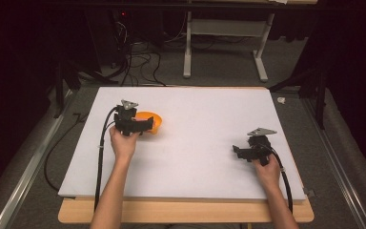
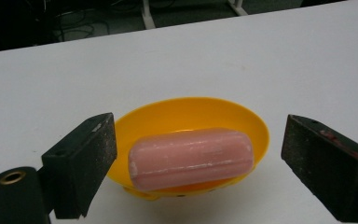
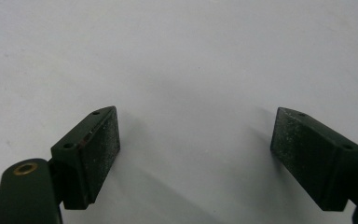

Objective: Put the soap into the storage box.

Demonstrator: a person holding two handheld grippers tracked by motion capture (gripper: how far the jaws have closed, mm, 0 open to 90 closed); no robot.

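Pink waxy rounded bar, perhaps soap [image 2: 191,157] | glossy orange oval dish [image 2: 242,116] | left tongs [image 2: 198,163] agape

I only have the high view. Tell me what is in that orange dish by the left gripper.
Observer: A pink bar of soap lies in the orange dish, long side across the left gripper view.
Operator: Report the left jaws.
Observer: The left gripper is open, one jaw on each side of the dish, neither touching the soap.
Operator: Now the right one.
Observer: The right gripper is open too, with bare white table between its jaws.
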